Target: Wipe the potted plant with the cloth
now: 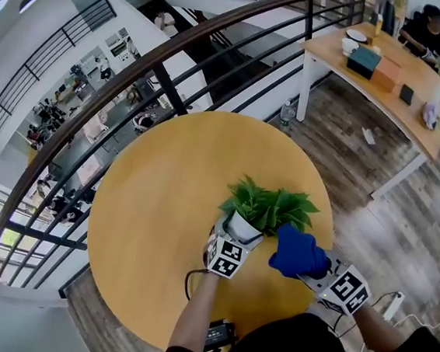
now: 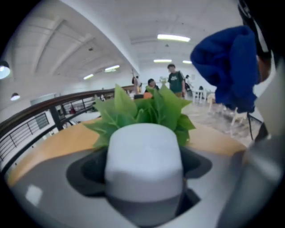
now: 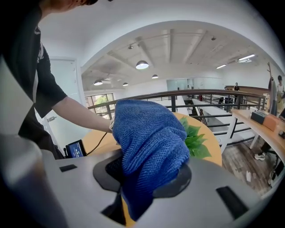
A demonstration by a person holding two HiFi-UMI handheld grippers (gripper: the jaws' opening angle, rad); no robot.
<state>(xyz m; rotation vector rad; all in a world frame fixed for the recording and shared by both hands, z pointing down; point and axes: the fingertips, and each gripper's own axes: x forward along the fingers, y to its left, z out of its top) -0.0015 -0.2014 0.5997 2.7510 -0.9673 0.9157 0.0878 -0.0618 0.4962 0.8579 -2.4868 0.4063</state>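
The potted plant has green leaves (image 1: 270, 203) in a white pot (image 1: 242, 227). It stands on the round wooden table (image 1: 154, 203), right of the middle and towards the near side. My left gripper (image 1: 233, 239) reaches it from the near side and is open. In the left gripper view the pot (image 2: 144, 156) stands between the two jaws, with the leaves (image 2: 147, 107) above it. My right gripper (image 1: 308, 265) is shut on a bunched blue cloth (image 1: 298, 251), just right of the plant. In the right gripper view the cloth (image 3: 149, 142) hides most of the plant, and only some leaves (image 3: 196, 140) show.
A curved black railing (image 1: 179, 46) runs behind the table, over a drop to a lower floor. A wooden desk (image 1: 386, 79) with boxes stands at the back right. A small device with a screen (image 1: 219, 334) and its cable lie at the table's near edge.
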